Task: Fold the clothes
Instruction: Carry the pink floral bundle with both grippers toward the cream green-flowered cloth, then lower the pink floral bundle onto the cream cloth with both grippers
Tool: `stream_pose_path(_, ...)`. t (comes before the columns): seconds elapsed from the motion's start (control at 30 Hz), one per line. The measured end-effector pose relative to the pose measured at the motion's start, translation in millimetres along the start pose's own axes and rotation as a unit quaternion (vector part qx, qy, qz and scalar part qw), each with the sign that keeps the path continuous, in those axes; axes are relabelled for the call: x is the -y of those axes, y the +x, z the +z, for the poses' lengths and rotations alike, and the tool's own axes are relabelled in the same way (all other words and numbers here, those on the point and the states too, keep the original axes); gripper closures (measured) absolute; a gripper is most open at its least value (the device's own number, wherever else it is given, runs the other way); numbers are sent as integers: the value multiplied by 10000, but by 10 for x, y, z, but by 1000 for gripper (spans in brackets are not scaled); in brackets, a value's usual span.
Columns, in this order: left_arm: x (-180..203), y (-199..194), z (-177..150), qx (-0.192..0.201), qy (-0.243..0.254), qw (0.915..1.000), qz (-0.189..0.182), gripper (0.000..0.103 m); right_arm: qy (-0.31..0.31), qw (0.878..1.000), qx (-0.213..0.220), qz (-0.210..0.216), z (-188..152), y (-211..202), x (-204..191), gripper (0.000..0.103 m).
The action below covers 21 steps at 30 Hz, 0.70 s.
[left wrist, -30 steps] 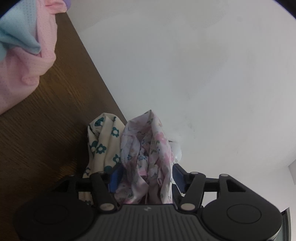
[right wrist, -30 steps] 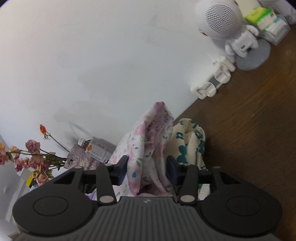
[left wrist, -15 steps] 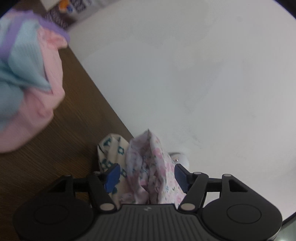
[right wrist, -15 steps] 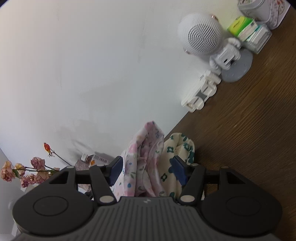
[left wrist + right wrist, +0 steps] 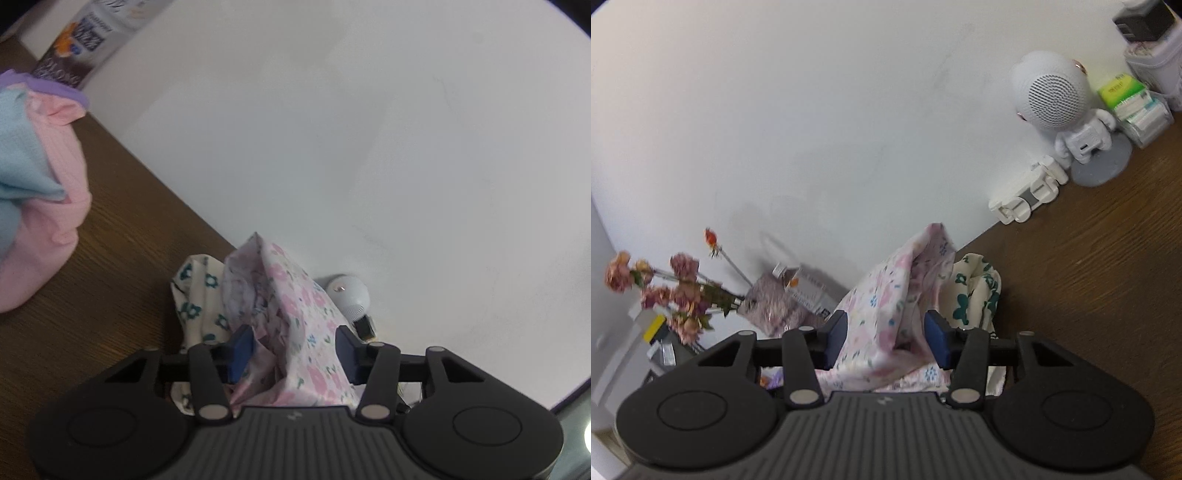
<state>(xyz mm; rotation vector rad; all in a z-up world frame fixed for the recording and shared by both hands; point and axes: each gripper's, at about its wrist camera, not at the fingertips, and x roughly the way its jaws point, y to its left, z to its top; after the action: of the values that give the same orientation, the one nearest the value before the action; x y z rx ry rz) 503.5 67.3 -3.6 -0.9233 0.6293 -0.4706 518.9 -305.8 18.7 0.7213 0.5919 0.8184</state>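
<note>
A bunched pink-flowered cloth stands up between the blue pads of my left gripper, whose jaws are closing and pressing its folds. The same flowered cloth fills the gap of my right gripper, whose jaws are also closing on it. A cream cloth with teal flowers hangs just outside the left gripper's left pad. It shows as cream cloth beyond the right gripper's right pad. Both bundles are held above the brown wooden table. The lower part of the cloth is hidden by the gripper bodies.
A pink and light-blue garment lies heaped on the table at left, below a drink carton by the white wall. A white robot-shaped speaker, a white clip stand, tissue packs and dried flowers line the wall.
Both grippers rose a little and rolled, so the table edge tilts differently. Their jaws widened briefly, then narrowed again on the flowered cloth, which stayed between them.
</note>
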Motion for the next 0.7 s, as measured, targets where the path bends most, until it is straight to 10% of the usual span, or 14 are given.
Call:
stream_pose_path(0.27,156,-82,-109,39,1143,9919,556,48,-2195,9743,34,-509,-85,-245,-307,54)
stream_pose_path(0.5,264,-146,-127,-130,3069,9488,737,47,-3772,9231,-272,-689,-282,-116,-409,54)
stream_pose_path(0.7,584,-284,-468,-39,3839,9192,881,56,-4084,9104,-378,-551,-274,-5,-398,58)
